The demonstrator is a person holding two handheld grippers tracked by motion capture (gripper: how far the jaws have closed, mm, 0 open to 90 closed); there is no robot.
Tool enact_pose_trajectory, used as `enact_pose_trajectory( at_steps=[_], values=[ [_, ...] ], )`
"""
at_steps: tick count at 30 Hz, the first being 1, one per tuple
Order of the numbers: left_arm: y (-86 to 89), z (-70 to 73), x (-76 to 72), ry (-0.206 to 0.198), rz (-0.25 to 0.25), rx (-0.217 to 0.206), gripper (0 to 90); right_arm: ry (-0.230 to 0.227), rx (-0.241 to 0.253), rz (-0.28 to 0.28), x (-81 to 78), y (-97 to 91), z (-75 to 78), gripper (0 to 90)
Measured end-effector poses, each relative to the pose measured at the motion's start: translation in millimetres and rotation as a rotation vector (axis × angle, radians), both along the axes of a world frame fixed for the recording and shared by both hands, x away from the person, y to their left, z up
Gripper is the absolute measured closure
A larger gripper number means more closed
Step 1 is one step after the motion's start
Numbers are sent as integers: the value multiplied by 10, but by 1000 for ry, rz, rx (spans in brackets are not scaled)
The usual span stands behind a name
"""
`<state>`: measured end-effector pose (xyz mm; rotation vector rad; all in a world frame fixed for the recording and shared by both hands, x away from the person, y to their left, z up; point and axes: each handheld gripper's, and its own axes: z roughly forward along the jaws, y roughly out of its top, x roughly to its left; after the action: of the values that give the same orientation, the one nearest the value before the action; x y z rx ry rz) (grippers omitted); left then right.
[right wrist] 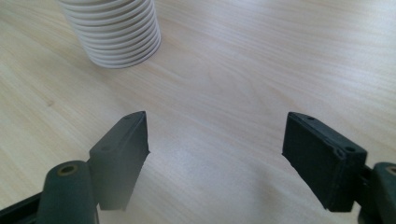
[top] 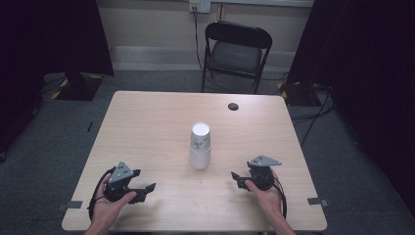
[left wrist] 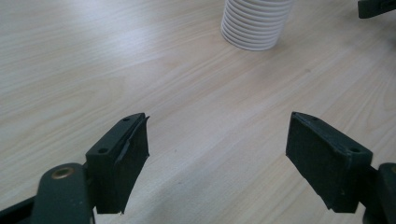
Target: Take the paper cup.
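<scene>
A stack of white paper cups (top: 200, 146) stands upside down in the middle of the wooden table (top: 147, 122). My left gripper (top: 150, 188) rests low at the front left, held by a hand, jaws open with nothing between them. My right gripper (top: 236, 177) sits at the front right, also open and empty. Along the left gripper's jaws (left wrist: 217, 154) the ribbed rims of the cup stack (left wrist: 256, 24) show ahead and to the right, well apart. Between the right gripper's jaws (right wrist: 215, 154) lies bare wood, with the cup stack (right wrist: 114, 32) ahead to the left.
A small dark round cable hole (top: 233, 106) lies near the table's far edge. A black folding chair (top: 236, 51) stands beyond the table. Dark curtains flank both sides, and cables run over the grey carpet at the right.
</scene>
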<state>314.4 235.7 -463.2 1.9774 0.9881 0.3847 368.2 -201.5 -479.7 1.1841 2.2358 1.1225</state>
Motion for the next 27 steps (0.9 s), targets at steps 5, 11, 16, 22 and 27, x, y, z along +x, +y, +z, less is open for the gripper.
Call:
enact_pose_trajectory(
  at_steps=[5,11,16,22,27],
  values=[
    [-36,-8,-7,-3,-13,-1,216,13,4,-15,-20,-65,47,222],
    [-42,1,-8,-15,-26,23,215,16,9,-11,-29,-84,56,230],
    [-22,4,-6,-14,-10,18,216,18,27,11,-53,-50,78,264],
    [20,22,-52,-18,9,2,216,-1,40,26,-80,-10,171,271],
    [46,48,-75,-41,13,-9,216,-13,58,61,-132,4,250,298]
  ],
)
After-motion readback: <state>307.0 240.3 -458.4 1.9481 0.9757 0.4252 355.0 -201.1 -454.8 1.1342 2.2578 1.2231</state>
